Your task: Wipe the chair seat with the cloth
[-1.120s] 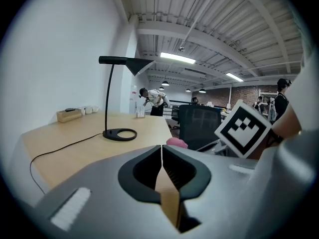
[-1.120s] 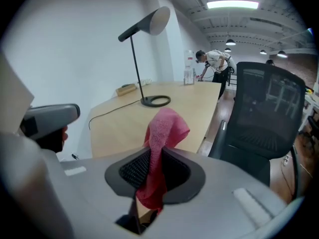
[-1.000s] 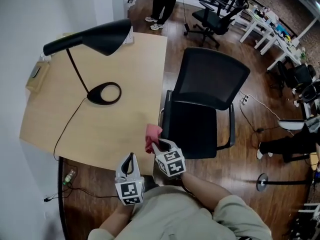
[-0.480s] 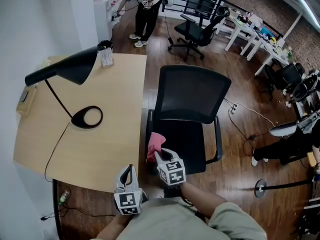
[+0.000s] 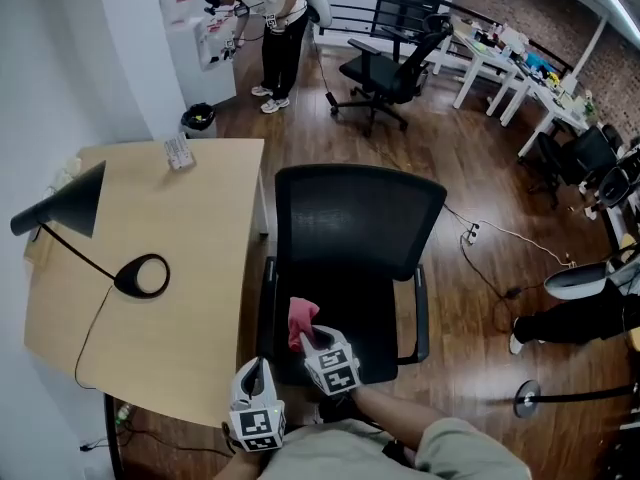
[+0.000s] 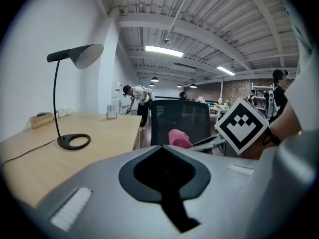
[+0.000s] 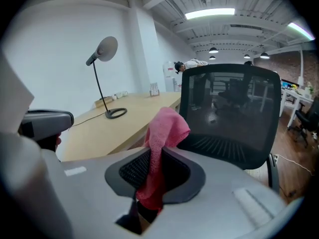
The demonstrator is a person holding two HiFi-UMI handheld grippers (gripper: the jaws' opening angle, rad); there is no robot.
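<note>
Looking down, we see the pale wooden desk (image 5: pixel 190 268) filling the left side, with the black mesh-backed office chair (image 5: pixel 360 218) drawn up just beside its right edge. The chair's dark padded seat (image 5: pixel 365 318) faces us, bare apart from what we hold over its front left part. A slim black desk lamp with a ring base (image 5: pixel 140 275) stands on the desk, well apart from the work.

Our left gripper (image 5: pixel 255 373) hangs near the desk's near corner with its jaws together and nothing between them. Our right gripper (image 5: pixel 312 338) is clamped on the crumpled pink cloth (image 5: pixel 301 318), which sticks up out of the jaws in a bunch (image 7: pixel 164 128) above the seat's front left corner. We cannot tell whether it touches the seat yet; wiping looks not yet begun.

We judge several risks from here:
- The cloth is pinched by a narrow fold, so dragging it across the grippy fabric could pull it free.
- Bunched like this, little cloth would meet the seat, and the hard jaw tips could scrape it instead.
- A chair of this kind may swivel or roll under a push, and nothing steadies it.
</note>
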